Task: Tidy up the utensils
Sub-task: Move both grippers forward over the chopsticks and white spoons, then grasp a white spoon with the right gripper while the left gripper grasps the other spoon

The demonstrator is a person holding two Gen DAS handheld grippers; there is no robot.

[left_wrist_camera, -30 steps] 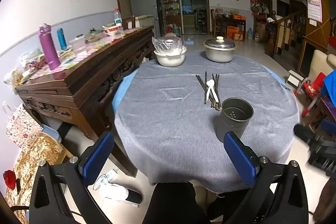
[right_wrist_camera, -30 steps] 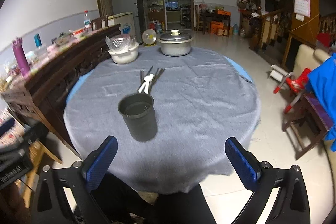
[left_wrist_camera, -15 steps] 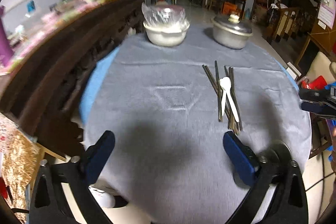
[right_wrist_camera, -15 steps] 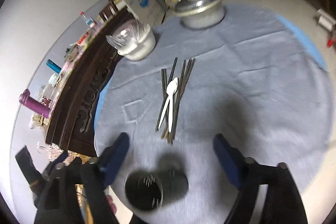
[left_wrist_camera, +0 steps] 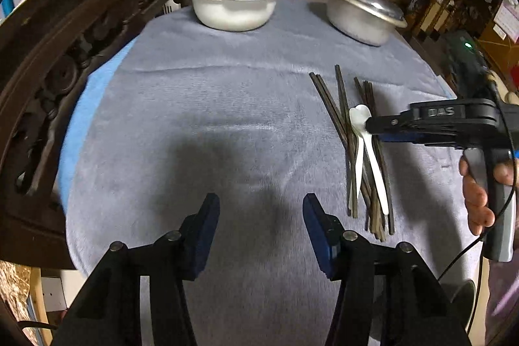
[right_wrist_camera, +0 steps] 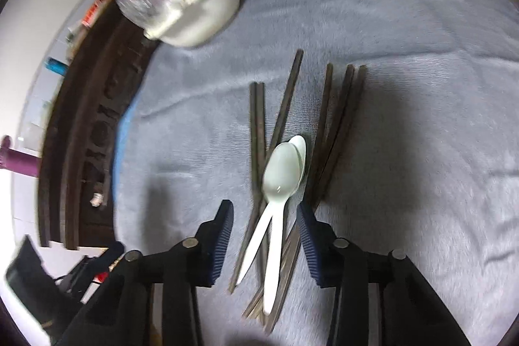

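Observation:
Two white plastic spoons lie on a bundle of several dark chopsticks on the grey tablecloth. My right gripper is open, its blue pads either side of the spoon handles, just above the pile. In the left wrist view the spoons and chopsticks lie to the right, with the right gripper reaching over them. My left gripper is open and empty over bare cloth. The dark utensil cup is only a sliver at the bottom right.
A white bowl covered in plastic film and a lidded metal pot stand at the table's far side. A carved dark wooden sideboard runs along the left, close to the table edge.
Both grippers moved forward and down over the table. The right gripper now straddles the spoons. The cup has slipped out of the right view and almost out of the left.

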